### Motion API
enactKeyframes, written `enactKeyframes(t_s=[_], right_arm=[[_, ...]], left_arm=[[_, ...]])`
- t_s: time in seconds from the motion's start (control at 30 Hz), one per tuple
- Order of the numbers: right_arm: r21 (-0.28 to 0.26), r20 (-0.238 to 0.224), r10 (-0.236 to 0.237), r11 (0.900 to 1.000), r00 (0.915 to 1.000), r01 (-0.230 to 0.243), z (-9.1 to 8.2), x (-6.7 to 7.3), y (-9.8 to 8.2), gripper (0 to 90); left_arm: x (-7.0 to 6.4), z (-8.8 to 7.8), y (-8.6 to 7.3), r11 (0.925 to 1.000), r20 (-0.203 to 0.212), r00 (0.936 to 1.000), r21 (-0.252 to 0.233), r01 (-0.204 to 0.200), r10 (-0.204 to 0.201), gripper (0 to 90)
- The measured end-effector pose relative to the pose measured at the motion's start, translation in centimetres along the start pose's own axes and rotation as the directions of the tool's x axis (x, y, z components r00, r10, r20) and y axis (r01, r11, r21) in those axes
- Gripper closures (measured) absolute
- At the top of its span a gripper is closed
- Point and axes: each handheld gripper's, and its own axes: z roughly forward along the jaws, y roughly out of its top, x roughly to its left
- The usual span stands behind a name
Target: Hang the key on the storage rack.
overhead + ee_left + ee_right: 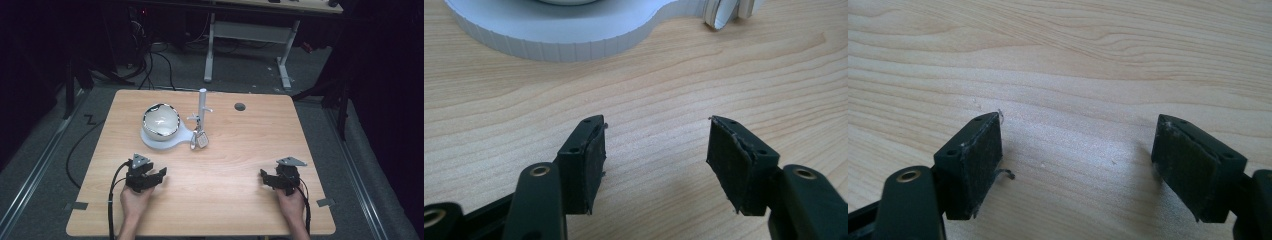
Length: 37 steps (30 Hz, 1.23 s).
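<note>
Light wood surface [225, 165], seen from above. L gripper [156, 176] sits near the front-left part of the surface, held by the person's left hand [134, 202]; R gripper [266, 178] near the front-right part, held by the right hand [291, 202]. Both rest low on or just over the wood; can't tell if touching. Well apart from each other.

L gripper: fingers [591, 160] spread wide, bare wood between them, nothing held. Black pads look worn at the edges. R gripper: fingers [975, 165] also wide apart, nothing between but wood grain; a small frayed bit hangs off one pad.

Toward the back-left centre of the surface: white flat base [182, 136] w/ a round white bowl-like thing [161, 121] on it, dark shiny rim, pale inside. At the base's right end a white upright post [203, 102] w/ short arms; small items [199, 139] hang or lean by its foot, too small to tell what. The left gripper view shows the base's ribbed white edge [574, 42] straight ahead of the L gripper, apart from the fingers, w/ a white curved piece [719, 15] at the top edge.

Small dark round hole [240, 106] near the back edge, right of the post. Grey tape tabs at the front-left [79, 205] and front-right [325, 202] edges. Black cable [111, 200] trails from the L gripper back over the front edge.
</note>
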Motion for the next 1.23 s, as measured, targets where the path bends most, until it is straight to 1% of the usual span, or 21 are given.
enactKeyframes(t_s=[0.07,0.2,0.33,0.4,0.53,0.73,0.87,1.03,1.23], right_arm=[[0.000,0.000,0.000,1.000,1.0000,0.000,0.0,0.0,0.0,20.4],[0.000,0.000,0.000,1.000,1.0000,0.000,0.0,0.0,0.0,20.4],[0.000,0.000,0.000,1.000,1.0000,0.000,0.0,0.0,0.0,20.4],[0.000,0.000,0.000,1.000,1.0000,0.000,0.0,0.0,0.0,20.3],[0.000,0.000,0.000,1.000,1.0000,0.000,0.0,0.0,0.0,20.4],[0.000,0.000,0.000,1.000,1.0000,0.000,0.0,0.0,0.0,20.4],[0.000,-0.001,0.000,1.000,1.0000,0.000,0.0,0.0,0.0,20.4],[0.000,-0.001,0.000,1.000,1.0000,0.000,0.0,0.0,0.0,20.4],[0.000,-0.001,0.000,1.000,1.0000,0.000,0.0,0.0,0.0,20.4]], left_arm=[[0.0,0.1,0.0,1.0000,-0.002,1.0000,0.006,0.004,-0.004,40.5],[-0.1,0.4,-0.1,0.9999,-0.012,0.9999,0.015,0.000,0.000,40.4],[-0.4,0.6,-0.2,0.9999,-0.024,0.9996,0.011,-0.012,0.012,40.4],[-0.5,0.6,-0.3,0.9996,-0.035,0.9991,0.012,-0.025,0.025,40.4],[-0.7,0.8,-0.3,0.9995,-0.046,0.9985,0.006,-0.031,0.031,40.4],[-1.2,1.0,-0.3,0.9968,-0.072,0.9943,0.024,-0.076,0.078,38.1],[-1.6,1.1,-0.2,0.9932,-0.095,0.9891,0.041,-0.109,0.112,36.0],[-1.6,1.1,-0.2,0.9941,-0.109,0.9887,0.044,-0.099,0.103,31.9],[-1.6,1.1,-0.2,0.9942,-0.106,0.9891,0.045,-0.098,0.102,30.7]])
